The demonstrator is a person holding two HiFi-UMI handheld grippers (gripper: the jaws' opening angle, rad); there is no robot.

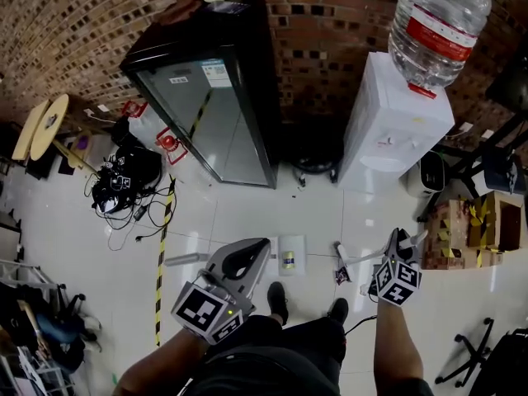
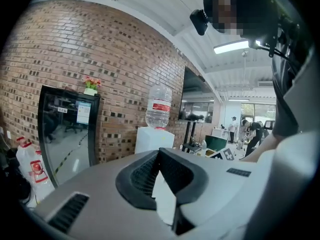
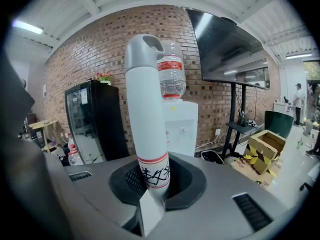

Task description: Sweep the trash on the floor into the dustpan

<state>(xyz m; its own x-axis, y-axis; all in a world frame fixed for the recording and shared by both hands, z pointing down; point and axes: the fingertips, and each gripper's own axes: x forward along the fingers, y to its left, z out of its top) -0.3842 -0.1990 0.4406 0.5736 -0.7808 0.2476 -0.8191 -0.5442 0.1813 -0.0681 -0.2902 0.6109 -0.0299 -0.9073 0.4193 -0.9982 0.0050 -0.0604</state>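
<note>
My right gripper (image 1: 398, 248) (image 3: 150, 184) is shut on a white broom handle (image 3: 145, 109) with a red-banded label. In the head view the broom (image 1: 361, 260) slants down left to its brush head (image 1: 340, 275) on the white tiled floor. A pale dustpan (image 1: 291, 254) with a small yellow bit on it lies just left of the brush. A grey handle (image 1: 185, 260) shows on the floor at its left. My left gripper (image 1: 242, 260) (image 2: 165, 184) hovers over that stretch, open, with nothing between its jaws. Small dark specks of trash (image 1: 298, 195) dot the floor near the fridge.
A black glass-door fridge (image 1: 206, 97) and a white water dispenser (image 1: 396, 122) stand against the brick wall ahead. Cardboard boxes (image 1: 472, 229) sit at the right, tangled cables (image 1: 124, 188) at the left. Yellow-black tape (image 1: 162, 246) runs along the floor. My shoes (image 1: 278, 299) are below the dustpan.
</note>
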